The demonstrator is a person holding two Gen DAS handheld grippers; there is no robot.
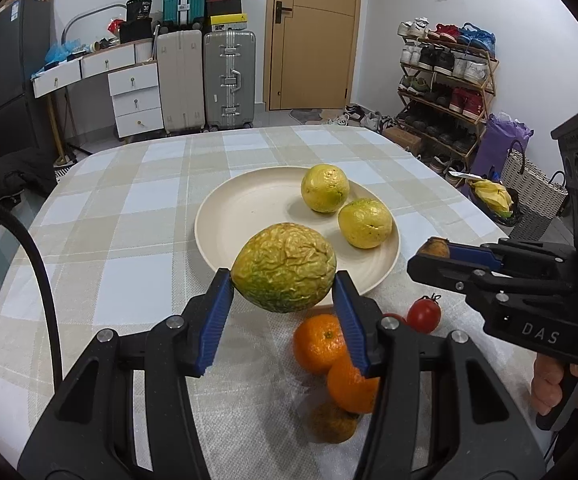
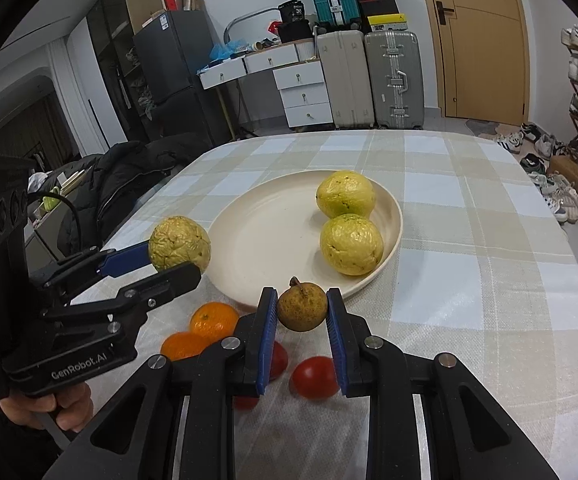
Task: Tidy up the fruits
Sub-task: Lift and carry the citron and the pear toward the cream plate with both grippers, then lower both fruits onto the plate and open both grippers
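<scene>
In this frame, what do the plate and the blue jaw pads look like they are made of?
Plate: cream, matte, with faint concentric rings and no glare; could be plastic, a fibre composite or unglazed ceramic. Blue pads: finely ribbed and dull, probably rubber or soft plastic, set in black jaws that look like hard plastic.

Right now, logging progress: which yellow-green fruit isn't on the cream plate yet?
The wrinkled yellow-green fruit, held in the left gripper; two smoother ones sit on the plate.

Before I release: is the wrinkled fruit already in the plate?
Not in: the left gripper holds the wrinkled fruit aloft at the plate near rim.
</scene>
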